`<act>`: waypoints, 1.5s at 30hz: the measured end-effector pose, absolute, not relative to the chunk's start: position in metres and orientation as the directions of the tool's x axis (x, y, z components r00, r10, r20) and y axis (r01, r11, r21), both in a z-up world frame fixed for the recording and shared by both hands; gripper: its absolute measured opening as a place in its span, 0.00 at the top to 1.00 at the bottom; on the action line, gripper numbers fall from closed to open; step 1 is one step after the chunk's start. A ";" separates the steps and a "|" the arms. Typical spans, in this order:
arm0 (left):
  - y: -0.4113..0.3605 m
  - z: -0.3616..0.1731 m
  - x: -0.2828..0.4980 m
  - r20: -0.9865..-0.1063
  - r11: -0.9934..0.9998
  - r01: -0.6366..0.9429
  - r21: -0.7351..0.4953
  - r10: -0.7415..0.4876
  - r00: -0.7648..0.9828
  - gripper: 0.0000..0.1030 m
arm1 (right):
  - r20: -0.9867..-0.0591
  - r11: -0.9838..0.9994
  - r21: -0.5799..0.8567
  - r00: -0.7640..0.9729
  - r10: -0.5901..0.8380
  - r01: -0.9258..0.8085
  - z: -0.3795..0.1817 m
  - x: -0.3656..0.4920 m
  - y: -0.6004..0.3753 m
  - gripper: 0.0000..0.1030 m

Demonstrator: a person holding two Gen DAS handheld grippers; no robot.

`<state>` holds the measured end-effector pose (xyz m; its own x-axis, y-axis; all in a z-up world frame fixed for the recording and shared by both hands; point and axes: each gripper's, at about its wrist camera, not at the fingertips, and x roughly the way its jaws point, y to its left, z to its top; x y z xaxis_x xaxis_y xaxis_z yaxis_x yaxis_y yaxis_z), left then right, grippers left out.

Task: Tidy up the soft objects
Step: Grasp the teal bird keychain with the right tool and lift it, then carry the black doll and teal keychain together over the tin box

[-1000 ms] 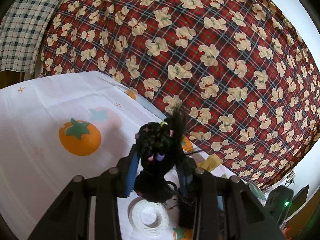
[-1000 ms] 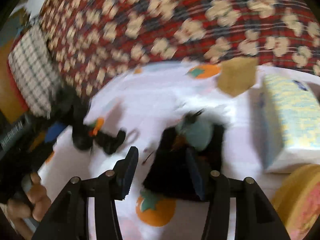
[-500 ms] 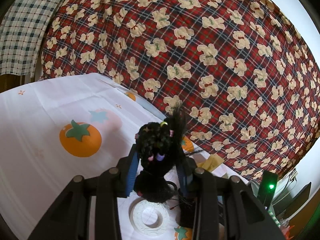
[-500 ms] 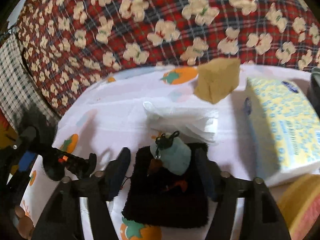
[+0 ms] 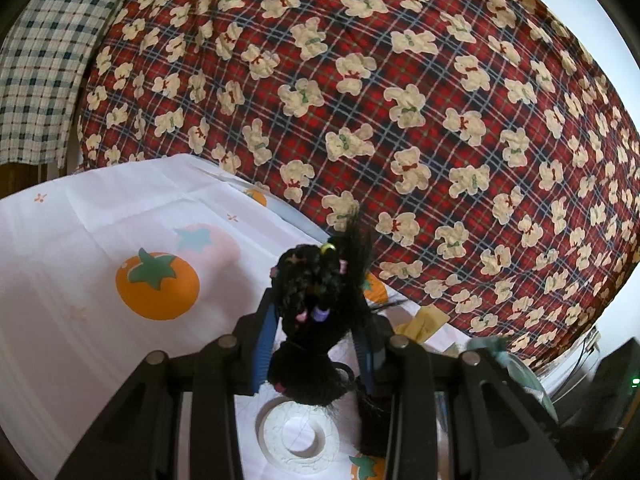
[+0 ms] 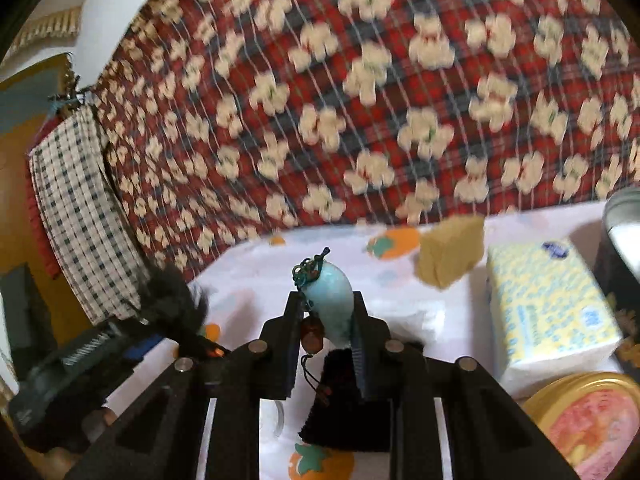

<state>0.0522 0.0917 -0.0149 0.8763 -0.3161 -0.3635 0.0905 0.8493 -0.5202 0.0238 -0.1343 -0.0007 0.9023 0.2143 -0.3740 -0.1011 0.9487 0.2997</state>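
Note:
My left gripper point(image 5: 316, 312) is shut on a black fuzzy doll point(image 5: 314, 300) with braided hair and small coloured hair ties, held above the white tomato-print cloth point(image 5: 80, 240). My right gripper point(image 6: 326, 312) is shut on a light blue soft pouch point(image 6: 332, 300) with a dark green cord and a brown bead, lifted off a black fuzzy cloth point(image 6: 340, 412) that lies under it. The left gripper with the black doll point(image 6: 176, 304) shows at the left of the right wrist view.
A white tape roll point(image 5: 298, 436) lies below the left gripper. A yellow sponge block point(image 6: 450, 254), a folded white tissue point(image 6: 416, 316), a yellow tissue pack point(image 6: 548, 308) and a round tin point(image 6: 588, 424) lie on the cloth. A red bear-print blanket point(image 5: 400, 100) hangs behind.
My right gripper has shut on the blue pouch and lifted it off the black cloth. The left gripper stays almost still with the doll.

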 end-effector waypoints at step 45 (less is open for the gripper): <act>-0.028 0.030 -0.052 -0.229 0.889 0.326 -0.321 -0.407 0.884 0.67 | -0.238 0.985 0.173 0.969 0.068 -0.027 0.016 -0.093 -0.244 0.76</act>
